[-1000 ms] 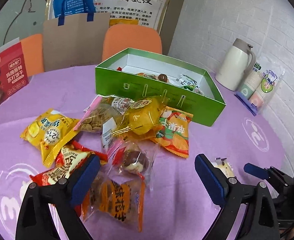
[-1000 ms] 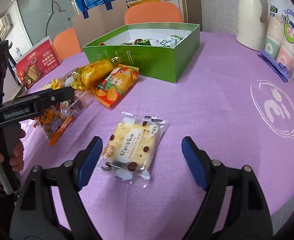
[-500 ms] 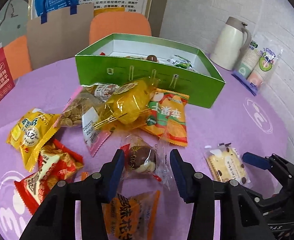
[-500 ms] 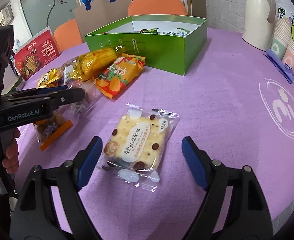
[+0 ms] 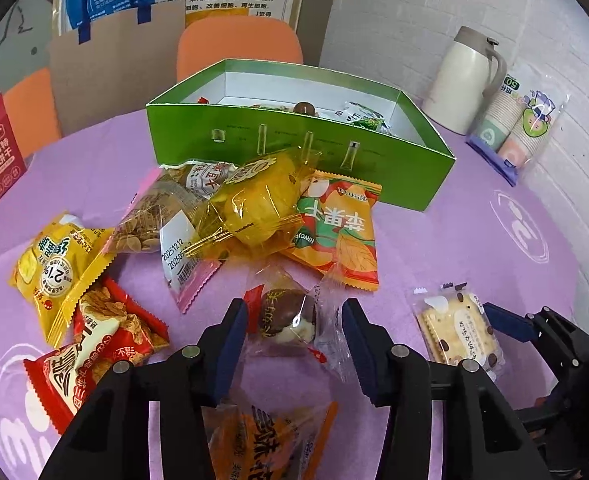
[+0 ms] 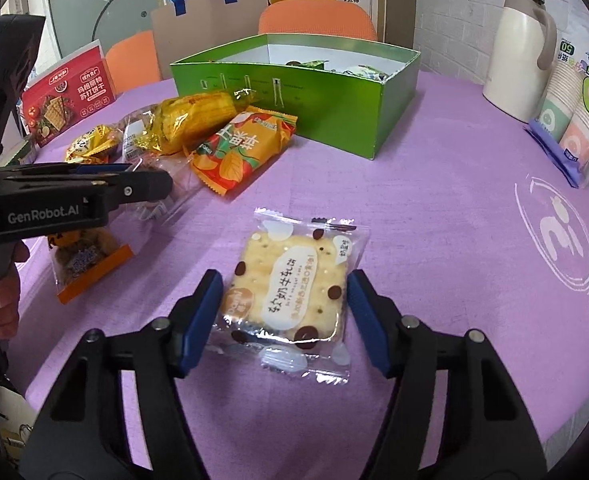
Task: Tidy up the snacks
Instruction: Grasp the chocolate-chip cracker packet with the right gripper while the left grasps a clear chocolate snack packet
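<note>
Right gripper (image 6: 282,314), fingers apart, straddles the cracker packet (image 6: 290,286) on the counter (image 6: 454,240), lined up to pinch its sides. Left gripper (image 5: 294,340), fingers apart, brackets a clear-wrapped chocolate ball (image 5: 288,318). Beyond, loose bright snack bags lie before the open green box (image 5: 294,140), probably their destination.

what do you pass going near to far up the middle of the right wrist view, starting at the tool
Right tool → clear-wrapped square cracker with chocolate chips → bare purple tablecloth → open green cardboard box → orange chair back
</note>
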A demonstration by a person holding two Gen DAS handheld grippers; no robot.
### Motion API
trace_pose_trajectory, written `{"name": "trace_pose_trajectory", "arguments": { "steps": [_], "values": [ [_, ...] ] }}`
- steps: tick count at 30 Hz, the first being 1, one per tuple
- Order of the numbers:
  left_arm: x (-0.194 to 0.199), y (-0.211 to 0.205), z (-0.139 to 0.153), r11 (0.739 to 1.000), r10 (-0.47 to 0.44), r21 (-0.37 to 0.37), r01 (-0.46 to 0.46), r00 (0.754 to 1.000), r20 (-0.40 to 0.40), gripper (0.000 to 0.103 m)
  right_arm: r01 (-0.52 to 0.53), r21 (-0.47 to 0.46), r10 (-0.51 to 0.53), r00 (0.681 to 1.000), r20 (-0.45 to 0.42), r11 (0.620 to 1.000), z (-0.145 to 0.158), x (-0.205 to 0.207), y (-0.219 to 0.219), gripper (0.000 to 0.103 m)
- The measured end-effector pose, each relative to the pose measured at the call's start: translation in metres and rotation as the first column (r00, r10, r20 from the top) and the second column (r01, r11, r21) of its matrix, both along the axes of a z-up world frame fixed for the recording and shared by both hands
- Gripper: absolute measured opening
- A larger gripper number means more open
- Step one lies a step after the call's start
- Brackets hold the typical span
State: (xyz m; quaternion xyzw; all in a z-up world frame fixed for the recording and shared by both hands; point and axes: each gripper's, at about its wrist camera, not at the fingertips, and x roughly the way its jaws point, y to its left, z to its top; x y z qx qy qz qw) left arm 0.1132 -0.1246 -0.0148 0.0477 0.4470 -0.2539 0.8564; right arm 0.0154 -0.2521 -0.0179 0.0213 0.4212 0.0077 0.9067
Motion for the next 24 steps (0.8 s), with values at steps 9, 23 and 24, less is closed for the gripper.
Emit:
{"name": "trace_pose_trajectory", "arguments": {
  "steps": [9, 23, 24],
  "values": [
    [0.007, -0.003, -0.005, 1.0, 0.014, -0.004, -0.014, 1.0, -0.008, 0.054, -0.004, -0.028, 0.003, 1.0, -0.005, 1.0, 0.0, -0.001, 0.003, 0.067],
    [-0.004, 0.0, 0.017, 0.999, 0.003, -0.034, -0.002, 1.0, 0.02, 0.038, 0.018, 0.039, -0.021, 0.996, 0.085, 0.999, 0.022, -0.011, -0.01, 0.059],
    [-0.007, 0.0, 0.022, 0.999, -0.002, -0.043, 0.003, 1.0, 0.026, 0.038, 0.015, 0.051, -0.019, 0.995, 0.099, 0.999, 0.028, -0.011, -0.011, 0.059]
  ]
}}
